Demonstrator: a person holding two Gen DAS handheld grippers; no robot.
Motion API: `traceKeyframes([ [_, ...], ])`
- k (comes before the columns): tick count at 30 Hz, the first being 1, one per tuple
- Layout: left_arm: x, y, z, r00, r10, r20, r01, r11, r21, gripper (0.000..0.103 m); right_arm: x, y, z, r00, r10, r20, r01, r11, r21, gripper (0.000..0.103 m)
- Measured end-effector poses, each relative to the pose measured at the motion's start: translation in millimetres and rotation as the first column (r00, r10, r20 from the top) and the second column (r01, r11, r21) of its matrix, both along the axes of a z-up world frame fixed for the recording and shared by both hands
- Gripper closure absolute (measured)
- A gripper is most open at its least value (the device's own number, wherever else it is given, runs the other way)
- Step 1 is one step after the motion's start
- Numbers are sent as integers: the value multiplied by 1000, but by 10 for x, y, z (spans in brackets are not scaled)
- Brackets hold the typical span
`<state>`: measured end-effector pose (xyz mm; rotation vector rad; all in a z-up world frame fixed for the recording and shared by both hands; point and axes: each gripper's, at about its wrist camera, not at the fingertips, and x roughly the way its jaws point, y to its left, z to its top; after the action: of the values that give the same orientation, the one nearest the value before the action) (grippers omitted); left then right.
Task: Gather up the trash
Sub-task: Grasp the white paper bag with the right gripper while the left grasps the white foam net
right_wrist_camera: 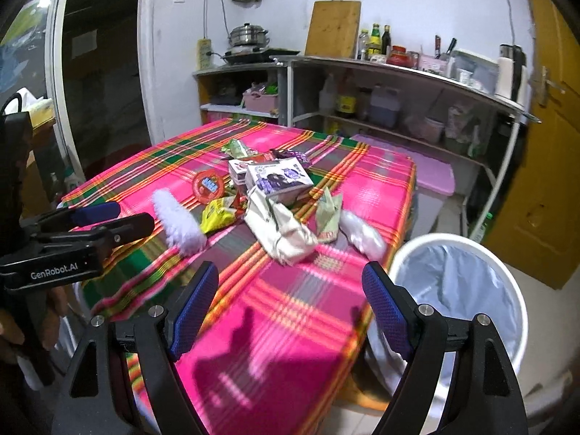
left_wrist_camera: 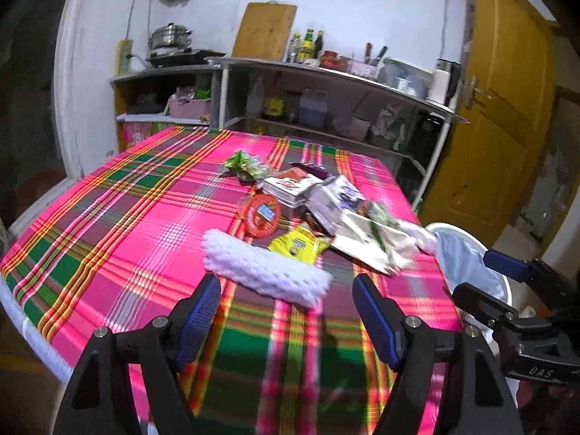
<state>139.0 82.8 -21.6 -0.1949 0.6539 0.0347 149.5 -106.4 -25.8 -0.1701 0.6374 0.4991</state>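
The left tongs hang low over the near edge of the counter, level and pointing across the plaid cloth, their blue-padded fingers spread wide with nothing between them. Just ahead of them lies a white foam net sleeve, apart from both pads. The right tongs are held the same way, fingers wide apart and empty, over the counter's near right corner; their right finger stands in front of the white trash bin beside the counter, which has a pale liner inside. In the left wrist view the right tongs show side-on at the far right, partly cut off by the frame edge.

Beyond the foam sleeve sits the trash pile: a yellow packet, a round red lid, a crumpled cream paper wrapper, a clear plastic bag near the counter's right edge, then a purple-printed carton over smaller boxes, and a green wrapper farthest back. Motion blur smears the labels, so no print can be read, and the items under the carton are mostly hidden.

Behind the counter stands a metal shelf unit with bottles, a steel pot and a wooden cutting board leaning on the wall.
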Motion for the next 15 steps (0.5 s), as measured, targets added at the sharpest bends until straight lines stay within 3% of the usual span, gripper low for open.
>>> traceKeyframes([
  [6,322,147,-142,997,56,-47,-59,997,-55,28,470,225,-95,998,52,-45,-53,998,-22,28],
  [12,506,194,-311,994,62,-93,-71,993,-99,34,793,352,-263,989,80,-127,-86,996,-38,48],
  [15,541,177,-355,993,54,-101,-64,993,-102,40,857,384,-321,985,88,-146,-95,995,-43,65],
])
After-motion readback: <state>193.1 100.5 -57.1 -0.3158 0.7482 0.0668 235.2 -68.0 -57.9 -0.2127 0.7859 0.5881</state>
